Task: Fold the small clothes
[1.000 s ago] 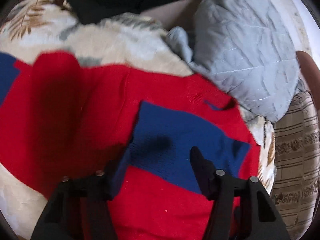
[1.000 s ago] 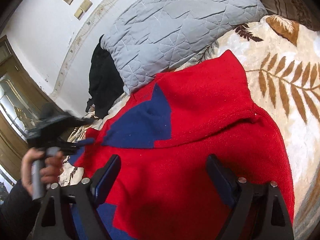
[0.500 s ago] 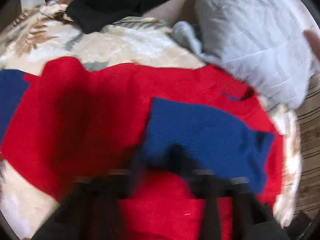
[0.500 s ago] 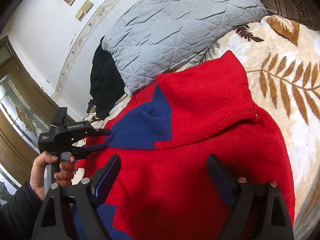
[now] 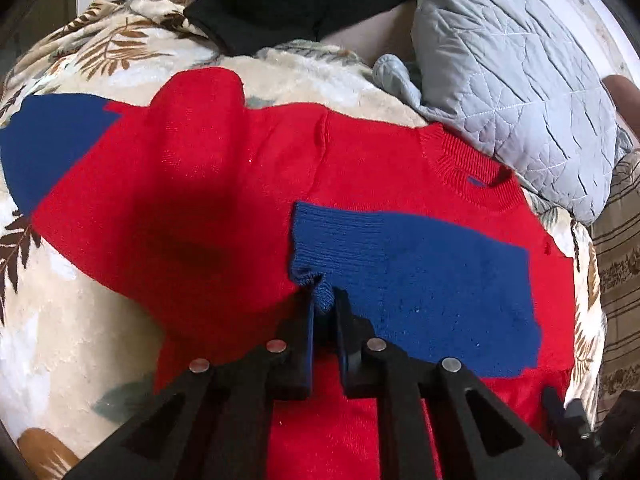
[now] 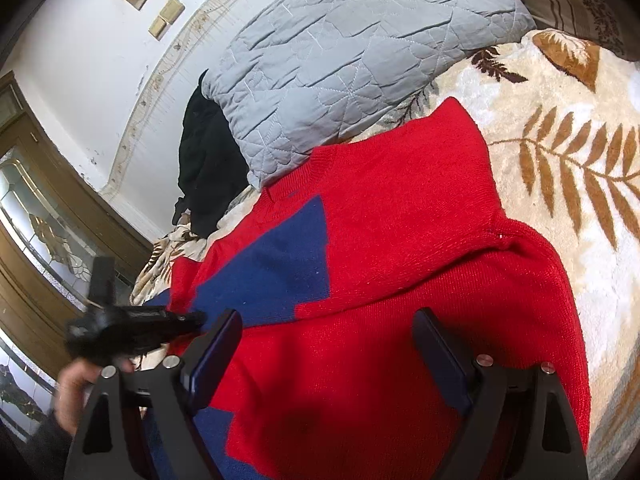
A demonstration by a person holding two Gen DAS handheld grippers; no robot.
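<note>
Red sweater spread flat on the leaf-print blanket of the bed, blue sleeve folded across the chest. Left hand-held gripper pinched tight on the sleeve's ribbed cuff, cuff corner bunched between the pads. Right hand-held gripper spread wide above the sweater's body, gripping nothing. Grey quilted pillow and black garment at the head end, both partly cut off. Sweater hem out of frame.
</note>
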